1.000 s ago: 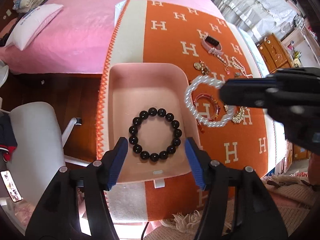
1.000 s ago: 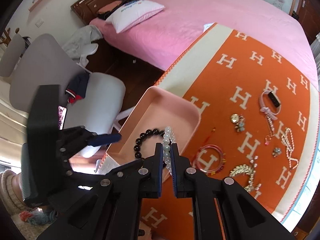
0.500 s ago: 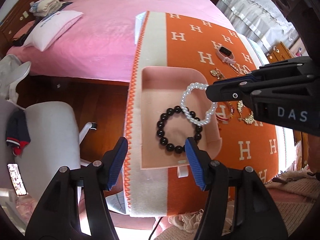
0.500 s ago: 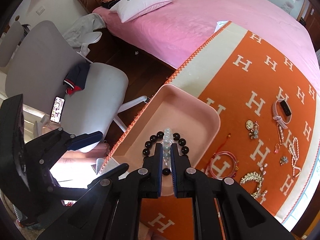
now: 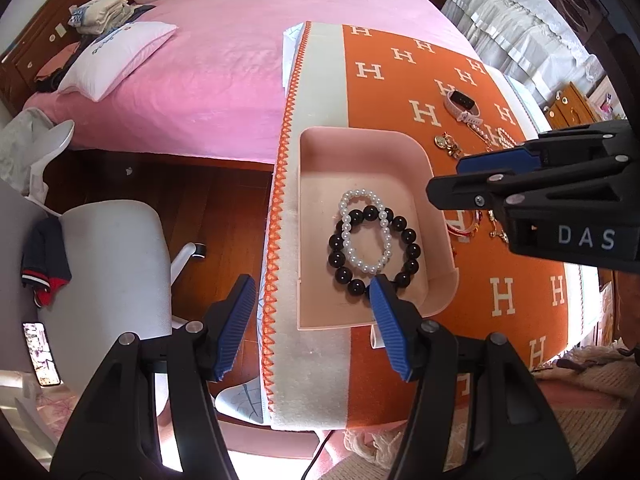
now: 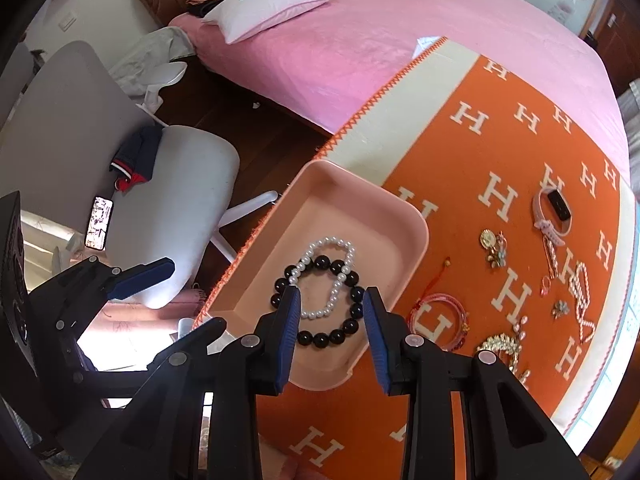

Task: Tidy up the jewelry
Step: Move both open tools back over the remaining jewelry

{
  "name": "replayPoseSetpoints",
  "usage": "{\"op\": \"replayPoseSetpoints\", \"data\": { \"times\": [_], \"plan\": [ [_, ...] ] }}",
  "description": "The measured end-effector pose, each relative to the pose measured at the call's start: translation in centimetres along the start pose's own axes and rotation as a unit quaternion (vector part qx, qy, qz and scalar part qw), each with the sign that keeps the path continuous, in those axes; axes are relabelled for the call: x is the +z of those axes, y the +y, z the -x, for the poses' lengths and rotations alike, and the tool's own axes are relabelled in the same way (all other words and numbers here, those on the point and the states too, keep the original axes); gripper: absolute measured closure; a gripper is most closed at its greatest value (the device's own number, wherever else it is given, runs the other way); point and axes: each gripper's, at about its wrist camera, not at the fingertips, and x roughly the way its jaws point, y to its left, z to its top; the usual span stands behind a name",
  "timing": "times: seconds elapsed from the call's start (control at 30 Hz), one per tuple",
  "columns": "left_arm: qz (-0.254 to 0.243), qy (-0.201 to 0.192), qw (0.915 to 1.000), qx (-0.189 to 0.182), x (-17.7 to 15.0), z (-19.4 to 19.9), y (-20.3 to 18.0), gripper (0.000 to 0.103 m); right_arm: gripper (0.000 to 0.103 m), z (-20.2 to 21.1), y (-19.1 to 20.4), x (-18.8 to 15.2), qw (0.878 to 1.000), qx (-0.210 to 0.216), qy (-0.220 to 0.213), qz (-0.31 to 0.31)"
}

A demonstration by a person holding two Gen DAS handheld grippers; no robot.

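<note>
While both tongs hang above the pink tray, nothing is held by either. Right tongs: blue pads set wide apart, empty, poised over the tray's contents. Left tongs: pads spread wider, empty, one pad over the tray's near edge, the other past the blanket's border.

Pearl bracelet: laid in the tray, draped across the black bead bracelet, the two overlapping and touching.

Orange blanket with H motifs: tray carried at its 9 o'clock side; at 3 o'clock, loose pieces lie well apart from the tray: red bangles, pink watch, a gold charm.

Black beads are partly hidden behind both right pads; the small pieces at the far edge are hard to make out.
</note>
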Motion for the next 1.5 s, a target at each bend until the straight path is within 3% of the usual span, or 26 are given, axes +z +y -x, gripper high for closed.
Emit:
{"op": "replayPoseSetpoints", "data": {
  "times": [0.5, 0.87, 1.17, 1.33, 1.5],
  "plan": [
    [-0.028, 0.018, 0.9994, -0.001, -0.4, -0.9, -1.0, 0.046, 0.07, 0.4, -4.6, -4.8, 0.996, -0.008, -0.002, -0.09],
    [-0.115, 0.02, 0.9932, 0.003, 0.0, -0.9, -5.1, 0.046, 0.07, 1.5, -11.0, -10.7, 0.977, -0.004, -0.022, -0.211],
    [-0.148, 0.003, 0.989, -0.012, 3.8, -0.5, -8.7, 0.046, 0.07, 2.9, -16.3, -16.9, 0.957, -0.034, -0.035, -0.287],
    [-0.161, 0.001, 0.9867, -0.02, 6.3, -1.1, -11.1, 0.046, 0.07, 3.5, -18.5, -18.3, 0.951, -0.056, -0.044, -0.299],
    [-0.204, 0.004, 0.9788, -0.023, 7.9, -2.6, -14.2, 0.046, 0.07, 3.4, -20.6, -19.1, 0.946, -0.065, -0.044, -0.314]
  ]
}}
